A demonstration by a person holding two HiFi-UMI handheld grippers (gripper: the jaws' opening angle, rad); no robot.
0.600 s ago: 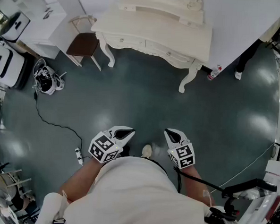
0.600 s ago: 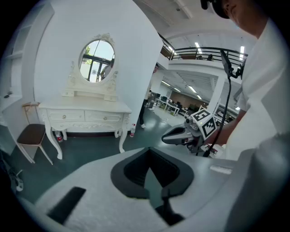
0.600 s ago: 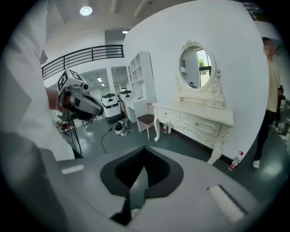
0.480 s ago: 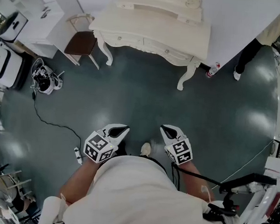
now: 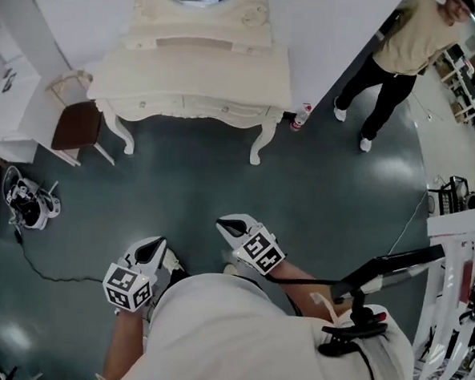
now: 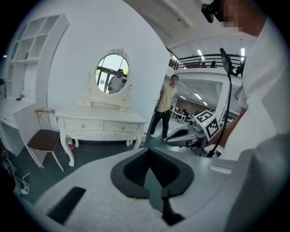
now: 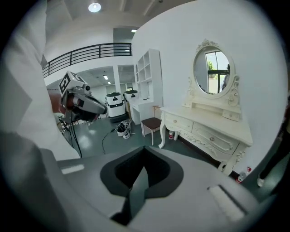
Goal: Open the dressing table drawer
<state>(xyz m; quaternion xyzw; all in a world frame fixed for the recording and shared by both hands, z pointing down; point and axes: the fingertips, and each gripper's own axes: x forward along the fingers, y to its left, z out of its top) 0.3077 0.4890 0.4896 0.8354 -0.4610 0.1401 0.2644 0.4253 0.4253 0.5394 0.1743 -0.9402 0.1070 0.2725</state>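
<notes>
A: Where is the dressing table [image 5: 196, 82]?
B: Against the wall, its drawers [image 6: 83, 125] flush and closed, well apart from both grippers.
A: And the jaws?
B: Left gripper [image 5: 154, 249] and right gripper [image 5: 229, 225] are both pressed together, holding nothing.

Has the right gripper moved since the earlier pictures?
Yes. The right gripper now sits ahead of the left gripper, nearer the dressing table; before, both were level.
</notes>
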